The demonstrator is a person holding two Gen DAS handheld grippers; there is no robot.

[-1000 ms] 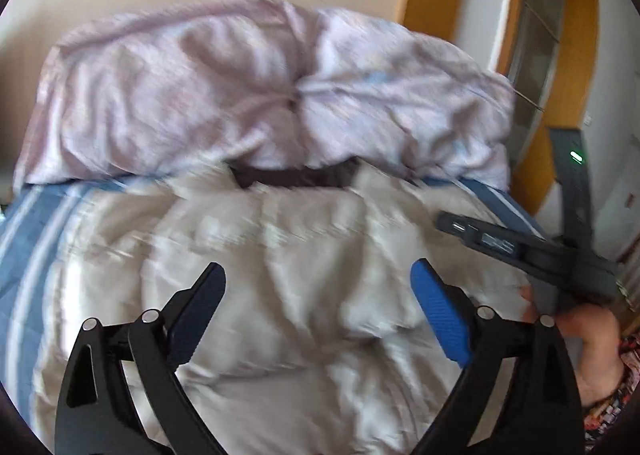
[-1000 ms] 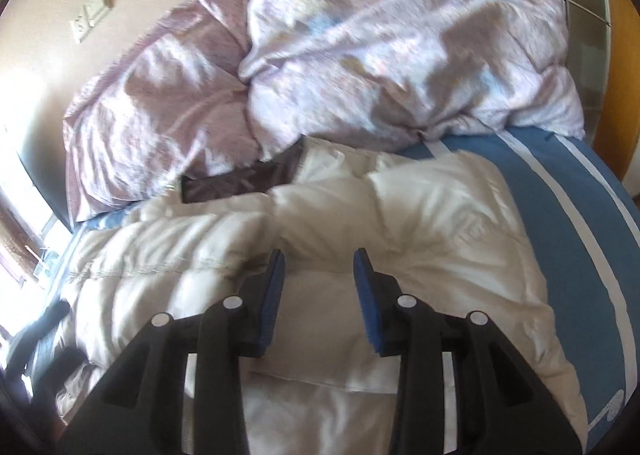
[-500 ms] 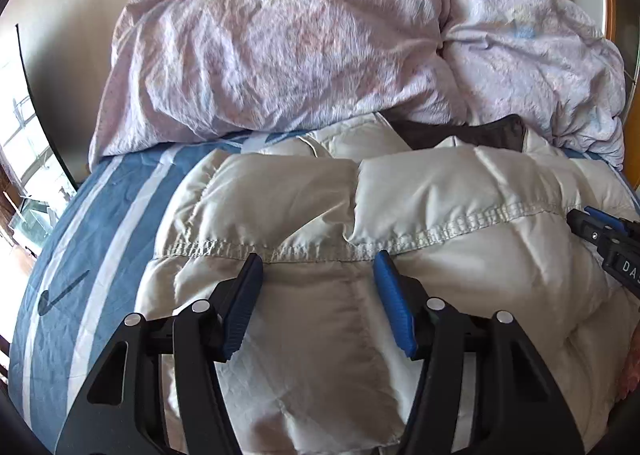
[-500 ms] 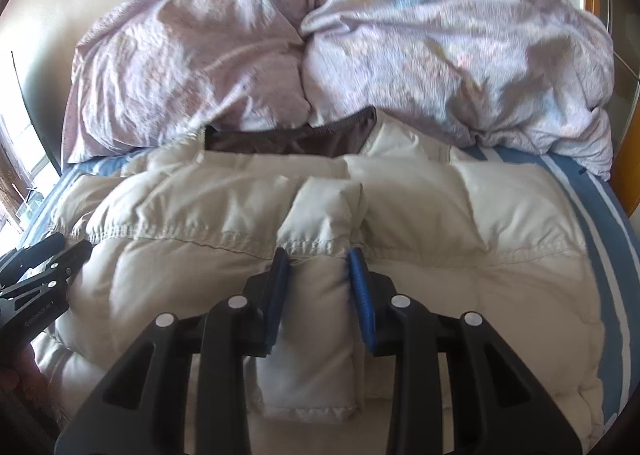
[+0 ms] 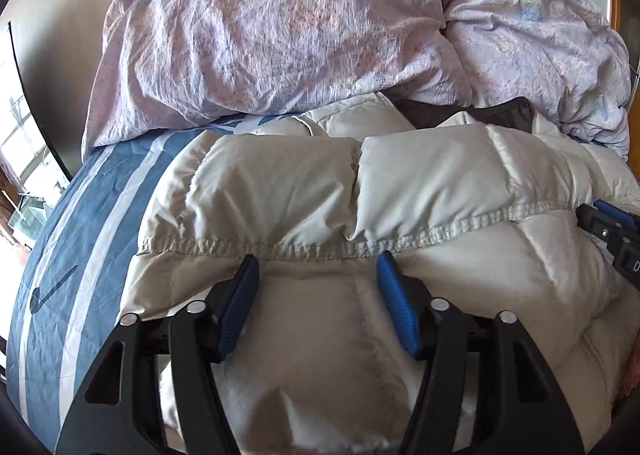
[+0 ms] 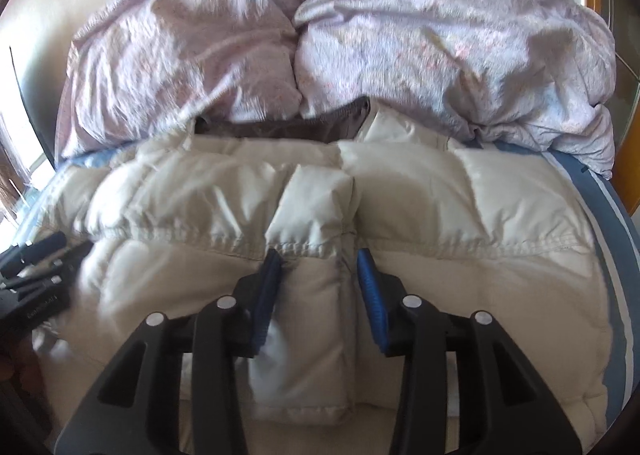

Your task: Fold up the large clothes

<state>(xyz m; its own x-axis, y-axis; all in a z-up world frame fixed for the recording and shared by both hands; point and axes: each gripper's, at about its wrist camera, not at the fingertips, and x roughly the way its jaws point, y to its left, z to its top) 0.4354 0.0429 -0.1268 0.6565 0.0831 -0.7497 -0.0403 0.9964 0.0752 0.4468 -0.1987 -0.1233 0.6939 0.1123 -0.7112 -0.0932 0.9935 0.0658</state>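
Note:
A cream quilted down jacket (image 5: 440,183) lies spread on the bed, its dark brown collar lining (image 5: 480,115) toward the duvet. My left gripper (image 5: 318,275) rests on the jacket just below a stitched seam. Its jaws are opening, and a flat panel of the jacket lies between the blue pads. In the right wrist view the jacket (image 6: 460,195) fills the middle. My right gripper (image 6: 320,267) straddles a narrow padded strip of it. Those jaws are opening too, with a slim gap at the right pad. Each gripper shows at the edge of the other's view: right gripper (image 5: 612,227), left gripper (image 6: 36,267).
A crumpled pale pink duvet (image 5: 280,35) is heaped behind the jacket against the beige wall. The blue sheet with white stripes (image 5: 80,235) shows left of the jacket, and the sheet (image 6: 616,255) also runs along its right side. A wooden frame (image 6: 632,175) stands at the far right.
Both grippers came down and closer onto the jacket. The left jaws narrowed from wide apart and the left view swung toward the jacket's left half. The right jaws now straddle a padded strip.

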